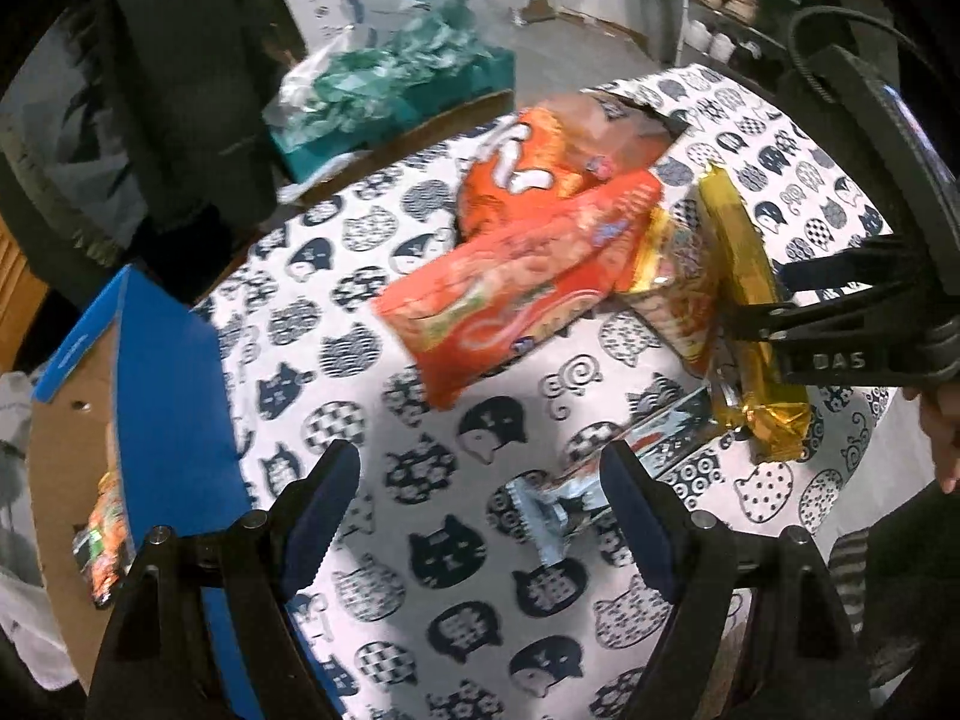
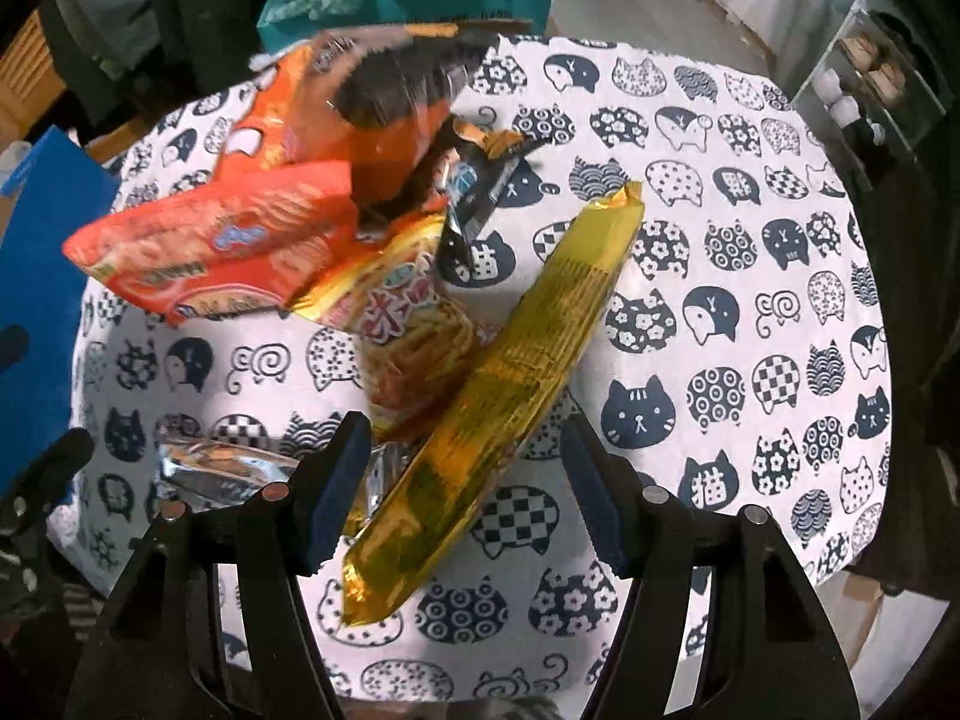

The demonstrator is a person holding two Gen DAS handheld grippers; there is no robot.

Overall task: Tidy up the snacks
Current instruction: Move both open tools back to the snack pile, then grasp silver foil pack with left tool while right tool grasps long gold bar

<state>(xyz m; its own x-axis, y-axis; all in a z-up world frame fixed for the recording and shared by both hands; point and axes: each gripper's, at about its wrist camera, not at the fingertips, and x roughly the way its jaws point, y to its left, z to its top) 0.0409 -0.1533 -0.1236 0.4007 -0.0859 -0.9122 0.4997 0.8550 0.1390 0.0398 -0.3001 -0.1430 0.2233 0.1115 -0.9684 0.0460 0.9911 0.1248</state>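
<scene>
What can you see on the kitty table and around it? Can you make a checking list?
Surface: round table with cat-print cloth.
Job's things: long gold packet lying between the right hand-held gripper's open fingers; orange snack bag stacked on a noodle packet; bigger orange bag behind; silver wrapper; small dark packet.
Clutter: teal box with crinkly plastic.
Grippers: left hand-held gripper open above the cloth, silver wrapper near its fingertips; right hand-held gripper open, gripping nothing.
Cables: black cable looped on the right gripper.
Surroundings: blue-edged cardboard box holding a snack, shelves with shoes.
</scene>
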